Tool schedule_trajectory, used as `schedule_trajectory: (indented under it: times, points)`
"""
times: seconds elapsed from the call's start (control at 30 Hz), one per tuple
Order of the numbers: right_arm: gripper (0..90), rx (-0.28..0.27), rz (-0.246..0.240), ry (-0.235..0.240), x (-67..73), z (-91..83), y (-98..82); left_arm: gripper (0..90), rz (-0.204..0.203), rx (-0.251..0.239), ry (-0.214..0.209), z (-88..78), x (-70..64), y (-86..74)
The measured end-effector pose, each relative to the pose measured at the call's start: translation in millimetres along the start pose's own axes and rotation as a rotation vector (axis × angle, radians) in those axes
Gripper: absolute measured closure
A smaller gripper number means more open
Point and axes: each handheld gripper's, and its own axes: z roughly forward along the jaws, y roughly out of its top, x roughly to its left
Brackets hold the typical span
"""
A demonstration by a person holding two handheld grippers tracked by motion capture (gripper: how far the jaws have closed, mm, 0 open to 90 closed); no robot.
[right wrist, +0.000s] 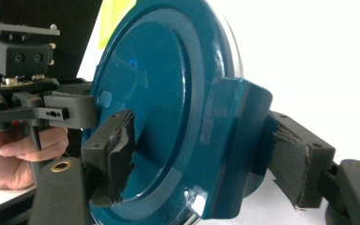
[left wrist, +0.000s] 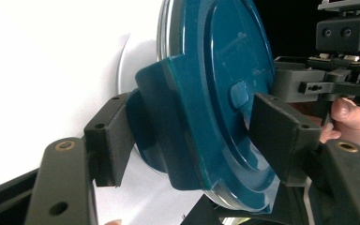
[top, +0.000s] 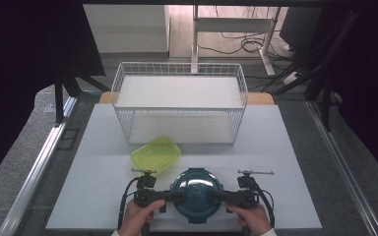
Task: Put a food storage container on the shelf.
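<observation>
A round dark-teal lidded container (top: pixel 197 189) sits at the front middle of the white table (top: pixel 280 147). My left gripper (top: pixel 177 196) comes at it from its left side and my right gripper (top: pixel 215 197) from its right, each held level by a hand. In the left gripper view the jaws (left wrist: pixel 194 140) straddle the container's side latch (left wrist: pixel 168 126); one pad lies against the latch and the other stands just over the lid top. The right gripper (right wrist: pixel 201 159) straddles the opposite latch (right wrist: pixel 241 140) the same way. Neither pair of pads visibly squeezes.
A yellow-green plastic box (top: pixel 156 154) lies tilted just behind and left of the container. Behind it stands a white wire basket (top: pixel 179 103) spanning the table's middle. Dark curtains, stands and cables surround the table.
</observation>
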Motion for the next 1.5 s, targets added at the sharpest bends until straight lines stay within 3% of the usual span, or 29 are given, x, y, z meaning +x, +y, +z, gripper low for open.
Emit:
schedule_trajectory:
  times: [0.43,1.2,1.5]
  points:
    - [33.4,-0.039,0.005,-0.009,2.8,-6.6,-0.2,37.9,0.023,-0.039,0.025,-2.4,-9.0,-2.8]
    - [34.4,-0.094,-0.079,-0.046,16.5,-20.2,7.7,40.5,0.076,-0.058,0.026,-5.3,-21.8,5.9]
    - [34.5,-0.125,-0.121,-0.061,26.5,-29.4,23.3,40.6,0.084,-0.070,0.011,-10.2,-29.6,23.0]
